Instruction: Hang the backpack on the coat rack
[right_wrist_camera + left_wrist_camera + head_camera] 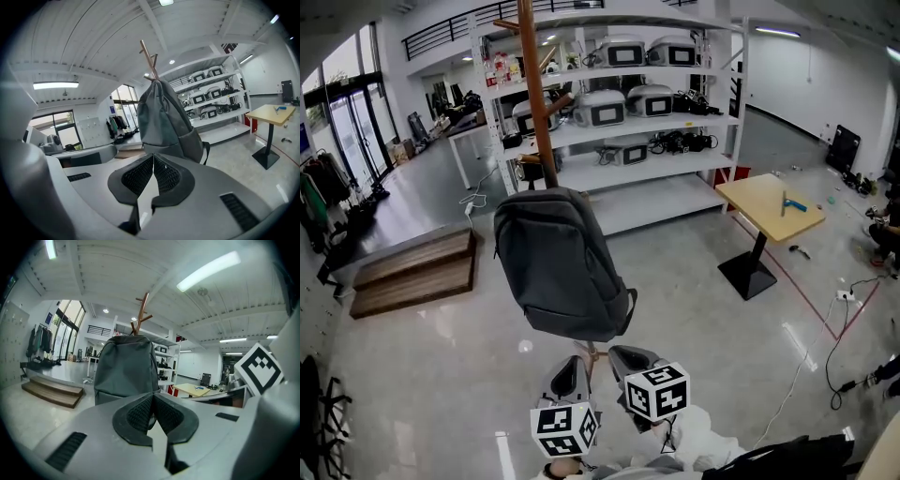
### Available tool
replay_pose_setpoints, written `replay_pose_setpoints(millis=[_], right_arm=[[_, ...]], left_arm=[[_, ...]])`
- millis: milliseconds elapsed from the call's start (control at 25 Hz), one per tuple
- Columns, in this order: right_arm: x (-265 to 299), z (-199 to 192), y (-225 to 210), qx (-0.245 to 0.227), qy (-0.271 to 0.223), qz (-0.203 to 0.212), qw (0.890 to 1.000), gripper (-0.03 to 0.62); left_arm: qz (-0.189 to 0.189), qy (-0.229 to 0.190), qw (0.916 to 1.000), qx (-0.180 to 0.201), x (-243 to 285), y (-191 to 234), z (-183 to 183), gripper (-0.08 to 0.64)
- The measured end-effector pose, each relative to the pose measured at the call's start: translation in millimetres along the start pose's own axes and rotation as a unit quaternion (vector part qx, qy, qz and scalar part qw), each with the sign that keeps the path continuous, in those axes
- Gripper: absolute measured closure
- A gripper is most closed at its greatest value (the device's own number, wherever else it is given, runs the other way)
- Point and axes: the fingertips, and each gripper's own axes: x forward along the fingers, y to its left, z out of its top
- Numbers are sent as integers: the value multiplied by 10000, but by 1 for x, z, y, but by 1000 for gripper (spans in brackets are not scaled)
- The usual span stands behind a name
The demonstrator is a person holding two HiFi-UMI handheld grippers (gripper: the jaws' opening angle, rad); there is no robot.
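A dark grey backpack [558,262] hangs from the brown wooden coat rack [534,94], its body clear of the floor. Both grippers are in front of it, near the bottom of the head view and apart from it. My left gripper [572,373] is shut with nothing between its pads. My right gripper [628,358] is likewise shut and empty. In the left gripper view the backpack [124,366] fills the middle, with the rack's pegs [142,310] above it. The right gripper view shows the backpack [164,119] tilted under the rack top [149,56].
A white shelving unit [647,141] with grey cases stands behind the rack. A wooden table [769,208] on a black foot is at the right. Low wooden steps [412,272] lie at the left. Cables [834,347] trail on the floor at the right.
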Motion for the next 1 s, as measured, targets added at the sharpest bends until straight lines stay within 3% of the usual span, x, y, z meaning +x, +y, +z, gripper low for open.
replay_pose_setpoints(millis=[1000], right_arm=[[-5,-16,31,-344,-55,-50,9994,580]], left_arm=[[-159,-7,9998,-133,-17,15,-8,558]])
